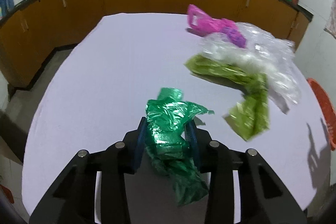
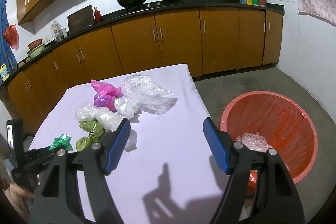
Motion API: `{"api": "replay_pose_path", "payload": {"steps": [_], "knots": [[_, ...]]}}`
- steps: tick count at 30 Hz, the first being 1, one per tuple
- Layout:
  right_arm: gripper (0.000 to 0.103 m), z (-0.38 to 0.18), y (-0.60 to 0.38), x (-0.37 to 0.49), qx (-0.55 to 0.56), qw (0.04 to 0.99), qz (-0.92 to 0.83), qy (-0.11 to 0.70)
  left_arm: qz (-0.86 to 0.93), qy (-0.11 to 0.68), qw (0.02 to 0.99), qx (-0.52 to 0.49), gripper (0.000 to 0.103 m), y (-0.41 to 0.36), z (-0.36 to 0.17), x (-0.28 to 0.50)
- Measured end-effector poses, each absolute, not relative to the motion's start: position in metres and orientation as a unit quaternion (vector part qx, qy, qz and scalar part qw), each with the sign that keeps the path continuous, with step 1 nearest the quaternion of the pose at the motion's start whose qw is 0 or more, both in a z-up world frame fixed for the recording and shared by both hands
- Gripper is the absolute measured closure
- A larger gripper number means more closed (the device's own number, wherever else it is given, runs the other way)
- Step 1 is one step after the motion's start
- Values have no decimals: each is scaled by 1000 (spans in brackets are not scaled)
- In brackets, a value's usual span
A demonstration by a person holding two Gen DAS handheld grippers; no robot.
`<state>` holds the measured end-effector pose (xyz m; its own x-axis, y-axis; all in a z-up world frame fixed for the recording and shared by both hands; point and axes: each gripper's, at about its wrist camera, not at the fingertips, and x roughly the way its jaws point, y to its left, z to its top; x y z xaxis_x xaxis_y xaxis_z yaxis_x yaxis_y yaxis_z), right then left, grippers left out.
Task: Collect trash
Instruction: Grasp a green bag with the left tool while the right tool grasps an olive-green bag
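Note:
My left gripper (image 1: 167, 122) is shut on a crumpled dark green plastic bag (image 1: 170, 129) and holds it above the lilac-covered table (image 1: 105, 77); the bag also shows in the right wrist view (image 2: 61, 141). On the table lie an olive green bag (image 1: 241, 89), a pink bag (image 1: 206, 23), and clear plastic bags (image 1: 260, 56). In the right wrist view they appear as the olive bag (image 2: 90, 133), pink bag (image 2: 104, 90) and clear plastic (image 2: 147, 93). My right gripper (image 2: 167, 129) is open and empty over the table's right side. An orange bin (image 2: 271, 119) stands on the floor, with clear plastic inside it (image 2: 252, 140).
Orange kitchen cabinets (image 2: 157, 39) under a black counter run behind the table. Two woks (image 2: 132, 0) sit on the counter. The orange bin's rim shows at the right edge of the left wrist view (image 1: 323, 106). Grey concrete floor (image 2: 252, 81) lies right of the table.

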<state>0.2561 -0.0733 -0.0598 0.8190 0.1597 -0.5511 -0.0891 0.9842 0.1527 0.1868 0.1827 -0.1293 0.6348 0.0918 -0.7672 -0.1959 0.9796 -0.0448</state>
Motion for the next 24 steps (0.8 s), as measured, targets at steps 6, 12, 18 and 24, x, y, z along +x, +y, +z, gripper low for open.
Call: {"api": "replay_pose_path", "payload": {"steps": [6, 12, 18, 24], "knots": [[32, -60, -71, 256, 60, 952, 68, 293, 86, 414, 900, -109, 60, 210, -123, 180], [32, -65, -58, 259, 62, 949, 80, 300, 75, 413, 901, -107, 42, 210, -121, 163], [32, -62, -36, 257, 55, 947, 102, 299, 79, 422, 896, -110, 42, 212, -127, 162], [32, -62, -11, 257, 47, 943, 125, 305, 96, 426, 893, -113, 65, 229, -130, 166]]}}
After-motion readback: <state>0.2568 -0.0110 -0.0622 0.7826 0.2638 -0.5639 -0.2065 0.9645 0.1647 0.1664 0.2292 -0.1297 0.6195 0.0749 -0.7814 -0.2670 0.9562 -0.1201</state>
